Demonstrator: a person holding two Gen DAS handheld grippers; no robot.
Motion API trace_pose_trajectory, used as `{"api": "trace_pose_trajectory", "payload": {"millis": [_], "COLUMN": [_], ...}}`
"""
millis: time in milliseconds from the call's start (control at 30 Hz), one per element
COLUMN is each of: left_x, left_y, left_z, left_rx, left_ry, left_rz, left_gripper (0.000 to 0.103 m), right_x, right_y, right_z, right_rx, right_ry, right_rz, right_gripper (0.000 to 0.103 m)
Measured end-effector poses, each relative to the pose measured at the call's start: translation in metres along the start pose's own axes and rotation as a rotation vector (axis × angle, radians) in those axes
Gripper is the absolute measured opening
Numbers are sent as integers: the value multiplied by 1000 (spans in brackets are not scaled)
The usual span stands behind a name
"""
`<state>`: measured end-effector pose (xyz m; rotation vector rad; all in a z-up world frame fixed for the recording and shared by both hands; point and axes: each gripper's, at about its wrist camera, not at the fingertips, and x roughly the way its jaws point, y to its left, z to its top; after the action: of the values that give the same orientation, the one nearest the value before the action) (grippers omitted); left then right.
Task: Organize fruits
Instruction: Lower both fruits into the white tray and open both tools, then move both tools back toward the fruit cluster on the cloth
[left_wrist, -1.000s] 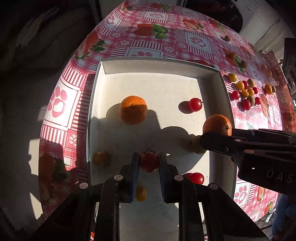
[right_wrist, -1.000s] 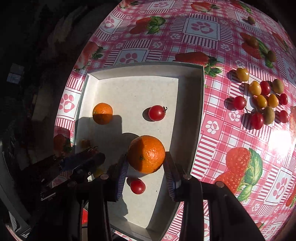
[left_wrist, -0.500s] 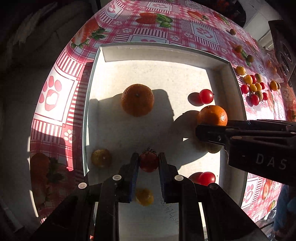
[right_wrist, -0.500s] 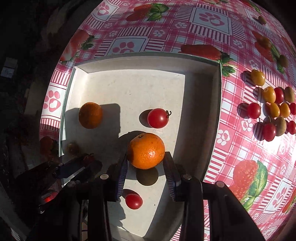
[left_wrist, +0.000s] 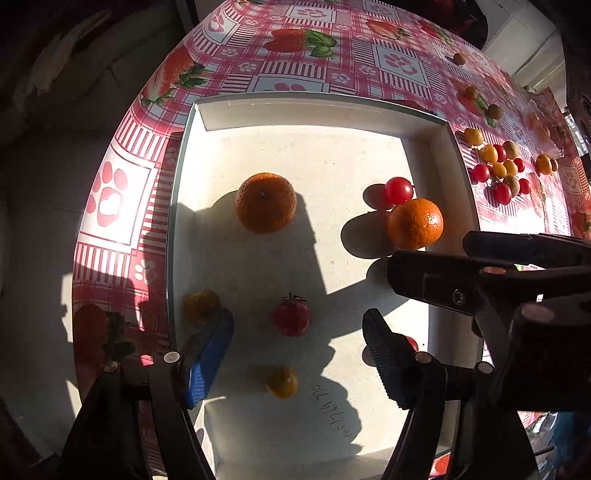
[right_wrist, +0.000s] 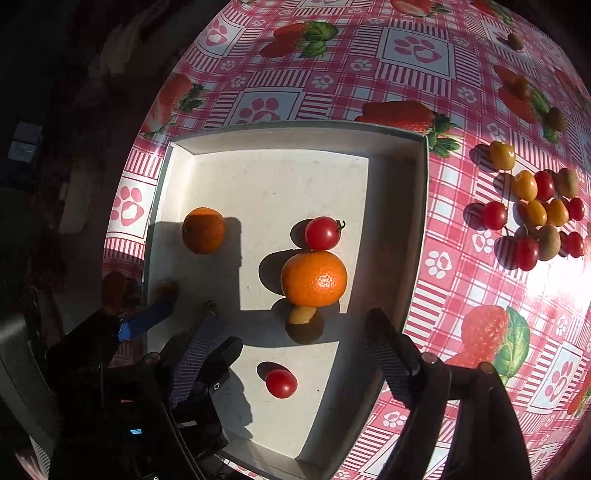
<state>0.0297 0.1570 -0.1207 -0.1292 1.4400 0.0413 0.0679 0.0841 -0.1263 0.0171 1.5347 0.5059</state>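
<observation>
Both tongs are spread wide and holding nothing. The left tongs (left_wrist: 297, 354) hang over a red tomato (left_wrist: 291, 319) on the white tray (left_wrist: 317, 110), the right tongs (right_wrist: 303, 354) behind an orange (right_wrist: 314, 278) touching another tomato (right_wrist: 322, 233). More fruit waits on the table (right_wrist: 461, 280), probably next up.

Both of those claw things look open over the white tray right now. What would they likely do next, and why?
Probably the right gripper backs off toward the loose pile of tomatoes on the tablecloth. Its fingers stand wide apart, the orange lies free in the tray, and the left gripper is open too, with a tomato lying between its fingers, so both hold nothing.
</observation>
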Motion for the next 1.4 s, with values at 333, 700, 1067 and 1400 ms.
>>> {"api": "trace_pose_trajectory", "payload": {"millis": [333,700,1067,1400], "left_x": [-21,-41,-20,17], "left_y": [-33,-114,-179,-198], "left_z": [5,26,67,97], "left_rx": [66,223,310,366], "left_ry": [0,-39,-61,-51], "left_rz": [-8,-70,-58,40], "left_gripper": [74,74,74,73], "right_x": [-45,-65,-79,-75], "right_y": [-66,-170,-215,-232], "right_z": [-32,-72,-67,-50], "right_rx": [141,366,366,317], "right_ry": [-68,-93,-120,-124], "right_rz": [-43,-125,-166,-160], "right_gripper": [86,87,87,87]}}
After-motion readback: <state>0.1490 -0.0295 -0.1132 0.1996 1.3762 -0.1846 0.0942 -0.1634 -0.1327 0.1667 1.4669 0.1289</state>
